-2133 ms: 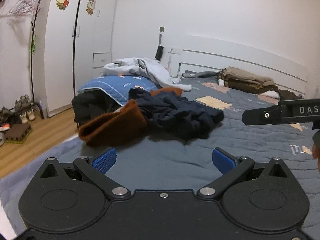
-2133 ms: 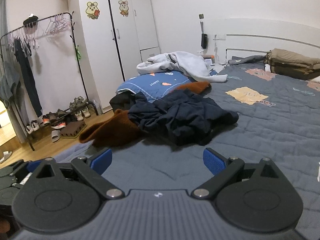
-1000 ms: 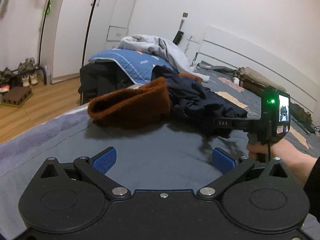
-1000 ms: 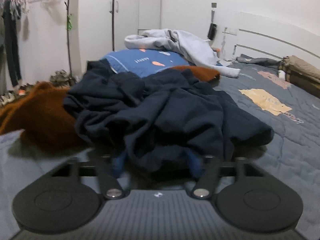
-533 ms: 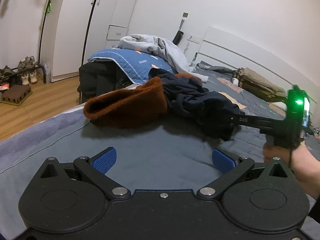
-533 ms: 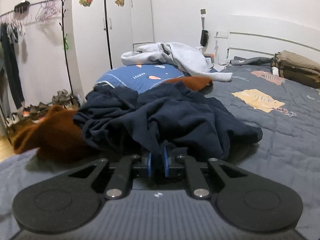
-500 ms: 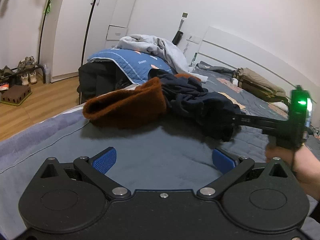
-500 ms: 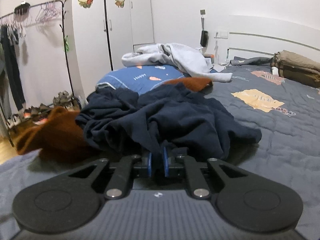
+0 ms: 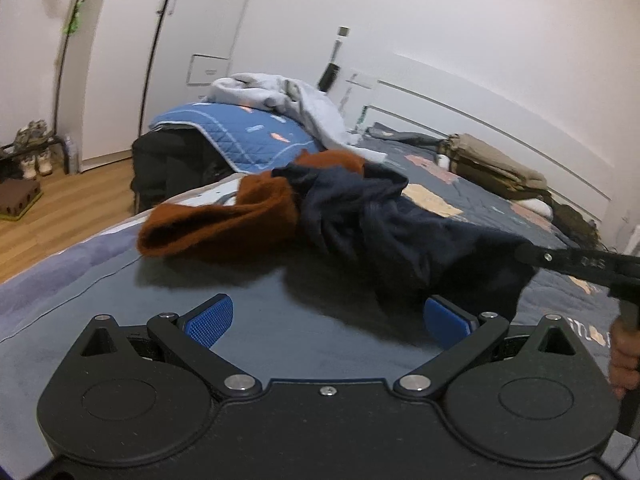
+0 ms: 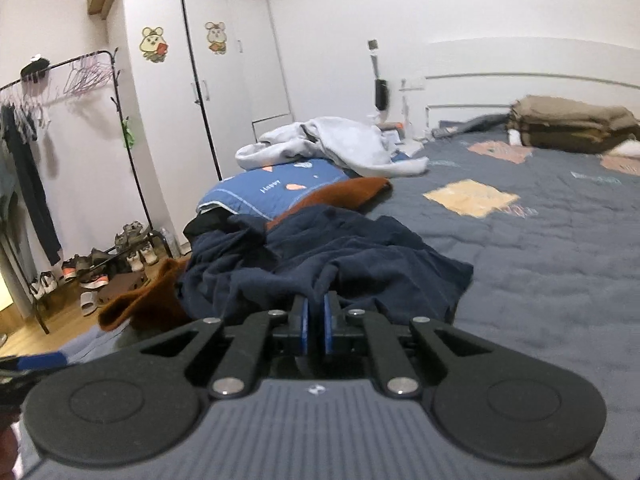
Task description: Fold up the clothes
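— Right wrist view: where's my right gripper point(image 10: 315, 326)?
— Jaws clamped on the crumpled navy-blue cloth garment point(image 10: 320, 256) lying on the grey quilted bed point(image 10: 540, 264).
— My left gripper point(image 9: 328, 320)?
— Jaws apart, nothing held.

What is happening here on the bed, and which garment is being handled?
A person is starting to fold clothes on a bed with a handheld gripper in each hand. The right gripper has just closed on an edge of the dark navy garment, which stretches from the pile toward it. The left gripper is open above the grey quilt and holds nothing. A rust-brown garment lies partly under the navy one. A light grey garment rests on a blue pillow behind, and folded tan clothes sit near the headboard.
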`<move>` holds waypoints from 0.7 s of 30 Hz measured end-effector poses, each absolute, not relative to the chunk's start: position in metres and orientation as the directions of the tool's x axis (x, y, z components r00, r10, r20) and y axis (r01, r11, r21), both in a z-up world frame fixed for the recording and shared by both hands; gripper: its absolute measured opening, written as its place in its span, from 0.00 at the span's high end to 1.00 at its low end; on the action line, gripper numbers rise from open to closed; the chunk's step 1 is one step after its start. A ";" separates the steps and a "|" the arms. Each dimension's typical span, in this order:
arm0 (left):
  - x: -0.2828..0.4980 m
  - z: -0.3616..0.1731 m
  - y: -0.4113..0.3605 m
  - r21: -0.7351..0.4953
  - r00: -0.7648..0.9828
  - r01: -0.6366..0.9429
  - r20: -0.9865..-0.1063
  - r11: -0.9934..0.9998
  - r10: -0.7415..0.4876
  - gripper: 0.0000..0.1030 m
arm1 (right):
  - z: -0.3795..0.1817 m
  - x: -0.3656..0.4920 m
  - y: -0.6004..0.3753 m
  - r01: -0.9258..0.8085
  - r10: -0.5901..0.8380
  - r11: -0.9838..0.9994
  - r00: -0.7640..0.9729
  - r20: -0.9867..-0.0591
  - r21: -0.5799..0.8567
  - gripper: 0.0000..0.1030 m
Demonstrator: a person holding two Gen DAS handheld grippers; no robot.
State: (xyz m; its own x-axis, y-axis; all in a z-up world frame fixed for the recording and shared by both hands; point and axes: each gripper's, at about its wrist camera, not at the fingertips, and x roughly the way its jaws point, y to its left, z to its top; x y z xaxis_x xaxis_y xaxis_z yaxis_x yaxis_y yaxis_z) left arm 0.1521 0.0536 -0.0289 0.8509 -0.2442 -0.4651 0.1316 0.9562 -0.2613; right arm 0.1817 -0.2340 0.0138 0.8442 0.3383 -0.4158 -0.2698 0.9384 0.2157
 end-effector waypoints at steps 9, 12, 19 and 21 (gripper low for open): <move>0.144 -0.031 0.032 -0.250 0.824 0.219 -0.470 0.943 -0.316 0.00 | 0.021 0.114 -0.273 -0.218 0.319 0.940 0.837 -0.445 0.262 0.96; 0.143 -0.033 0.025 -0.256 0.799 0.262 -0.483 0.931 -0.358 0.00 | 0.025 0.090 -0.284 -0.208 0.320 0.937 0.837 -0.444 0.283 0.96; 0.139 -0.036 0.008 -0.232 0.777 0.330 -0.484 0.915 -0.403 0.00 | 0.055 0.032 -0.316 -0.171 0.295 0.930 0.875 -0.384 0.325 1.00; 0.138 -0.036 0.004 -0.229 0.769 0.344 -0.487 0.910 -0.413 0.00 | 0.067 0.013 -0.324 -0.166 0.280 0.932 0.894 -0.350 0.322 1.00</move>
